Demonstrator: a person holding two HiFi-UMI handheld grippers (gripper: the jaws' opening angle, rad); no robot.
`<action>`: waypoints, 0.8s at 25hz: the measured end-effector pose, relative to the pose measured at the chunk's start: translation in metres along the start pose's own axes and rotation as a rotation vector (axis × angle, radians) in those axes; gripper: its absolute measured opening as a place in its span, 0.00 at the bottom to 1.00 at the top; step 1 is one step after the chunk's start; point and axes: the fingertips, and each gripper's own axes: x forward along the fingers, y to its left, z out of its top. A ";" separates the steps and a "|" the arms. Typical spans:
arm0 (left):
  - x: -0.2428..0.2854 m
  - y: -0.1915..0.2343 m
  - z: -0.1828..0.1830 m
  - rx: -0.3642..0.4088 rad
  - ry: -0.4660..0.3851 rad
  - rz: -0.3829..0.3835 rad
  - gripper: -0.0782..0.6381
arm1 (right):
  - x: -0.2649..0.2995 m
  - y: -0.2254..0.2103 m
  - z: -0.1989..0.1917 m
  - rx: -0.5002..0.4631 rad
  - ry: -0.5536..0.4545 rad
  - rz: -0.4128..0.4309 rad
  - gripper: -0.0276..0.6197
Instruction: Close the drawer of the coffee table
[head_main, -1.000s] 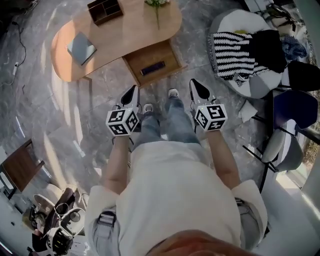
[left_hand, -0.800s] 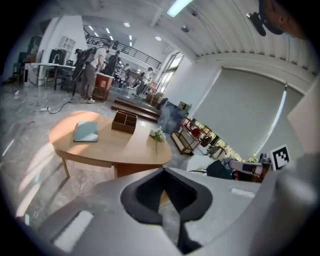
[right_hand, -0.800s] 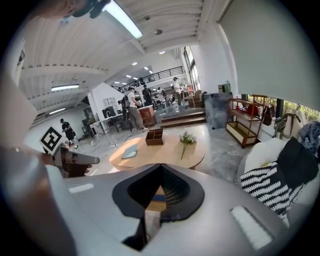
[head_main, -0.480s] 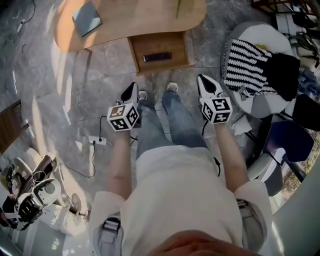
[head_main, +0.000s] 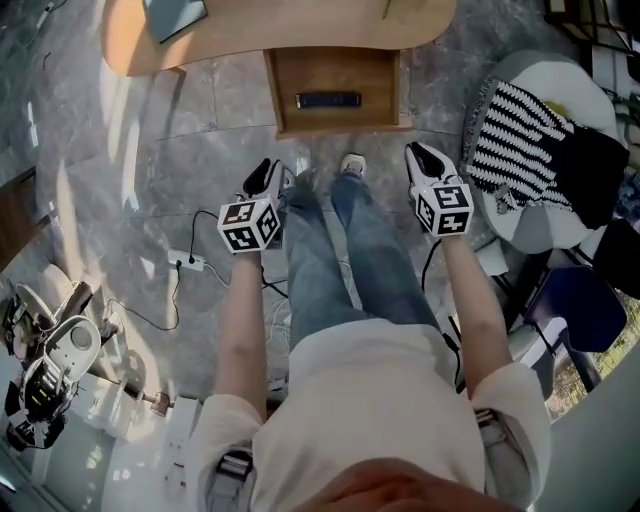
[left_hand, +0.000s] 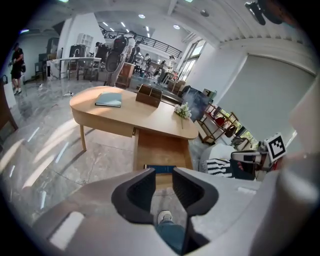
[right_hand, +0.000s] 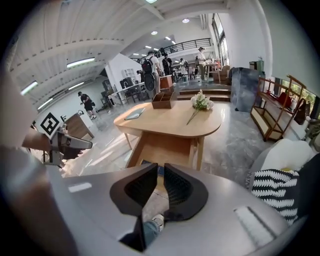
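Grey marble floor (head_main: 140, 190), coffee table (head_main: 300, 25)

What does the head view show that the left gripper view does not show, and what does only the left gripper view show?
Only the head view: the person's white shirt and a power strip on the floor. Only the left gripper view: a wooden organiser box on the coffee table, and people far behind it. Both: the coffee table, its open drawer with a dark flat thing inside, the blue book, and the striped cushion.
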 end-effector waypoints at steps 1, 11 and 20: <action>0.008 0.004 -0.006 0.012 0.010 -0.004 0.27 | 0.008 -0.006 -0.009 -0.002 0.017 -0.005 0.11; 0.097 0.046 -0.081 0.132 0.203 -0.008 0.50 | 0.085 -0.056 -0.092 -0.043 0.185 -0.026 0.29; 0.149 0.079 -0.120 0.175 0.265 0.041 0.61 | 0.141 -0.098 -0.153 -0.122 0.323 -0.089 0.43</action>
